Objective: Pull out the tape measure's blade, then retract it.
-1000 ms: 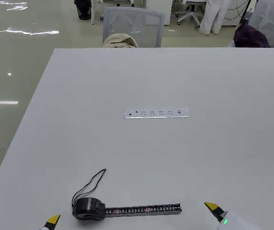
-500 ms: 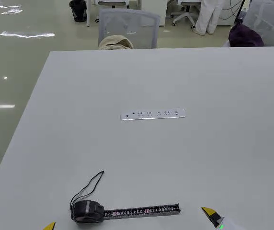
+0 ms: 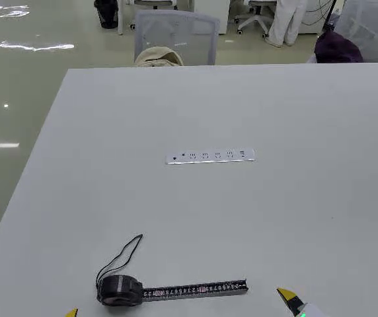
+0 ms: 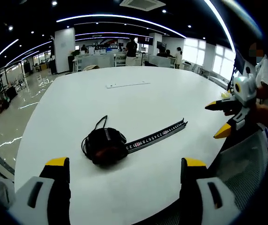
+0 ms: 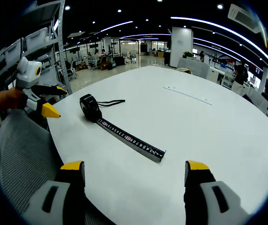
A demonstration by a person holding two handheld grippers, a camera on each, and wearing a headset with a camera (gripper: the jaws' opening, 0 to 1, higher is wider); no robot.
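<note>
A black tape measure (image 3: 119, 290) lies near the table's front edge with its black blade (image 3: 195, 289) pulled out to the right and a black cord loop (image 3: 124, 254) behind it. My left gripper (image 4: 123, 171) is open, a little in front of the case (image 4: 103, 145), touching nothing. My right gripper (image 5: 135, 167) is open too, just short of the blade's free end (image 5: 156, 155). In the head view a yellow fingertip (image 3: 287, 294) of the right gripper peeks in at the bottom right, and a yellow tip (image 3: 72, 313) of the left at the bottom left.
A white power strip (image 3: 210, 156) lies flat in the middle of the white table (image 3: 242, 211). A grey mesh chair (image 3: 176, 36) stands at the far edge. The floor drops away past the table's left edge.
The head view has drifted, so both grippers sit lower in it and show less. The tape measure and its blade lie as before.
</note>
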